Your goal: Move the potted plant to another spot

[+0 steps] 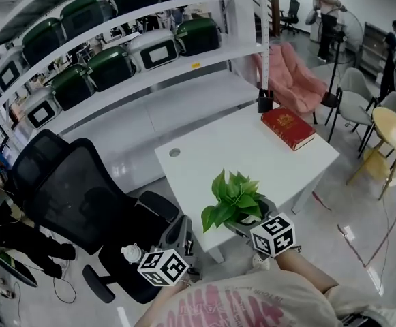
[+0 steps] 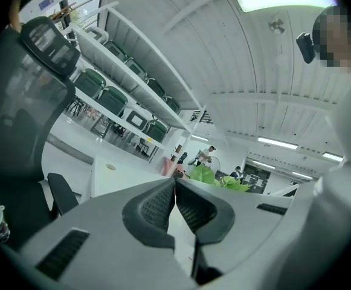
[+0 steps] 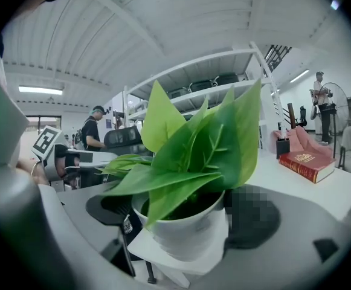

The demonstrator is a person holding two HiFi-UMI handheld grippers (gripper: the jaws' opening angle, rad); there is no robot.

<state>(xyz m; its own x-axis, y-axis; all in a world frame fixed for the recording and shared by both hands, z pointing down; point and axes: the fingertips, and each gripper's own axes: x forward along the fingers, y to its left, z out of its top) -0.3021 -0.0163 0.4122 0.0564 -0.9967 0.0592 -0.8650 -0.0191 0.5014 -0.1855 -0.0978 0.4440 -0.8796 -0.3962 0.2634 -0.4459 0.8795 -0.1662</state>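
A potted plant [image 1: 235,199] with broad green leaves in a small white pot [image 3: 184,231] stands at the near edge of the white table [image 1: 204,155]. My right gripper [image 3: 184,222] has its jaws on both sides of the pot, shut on it. In the head view that gripper [image 1: 249,223] sits right under the leaves, with its marker cube [image 1: 273,235] just behind. My left gripper [image 2: 175,201] is shut with nothing between its pads, held off the table's left near the chair. Its marker cube [image 1: 162,266] shows at the bottom.
A red book [image 1: 288,127] and a black pen cup [image 1: 265,101] lie on the table's far right. A black office chair [image 1: 82,203] stands left of the table. White shelves [image 1: 116,39] hold green cases behind. A pink chair [image 1: 293,77] and a round table [image 1: 395,131] are at right.
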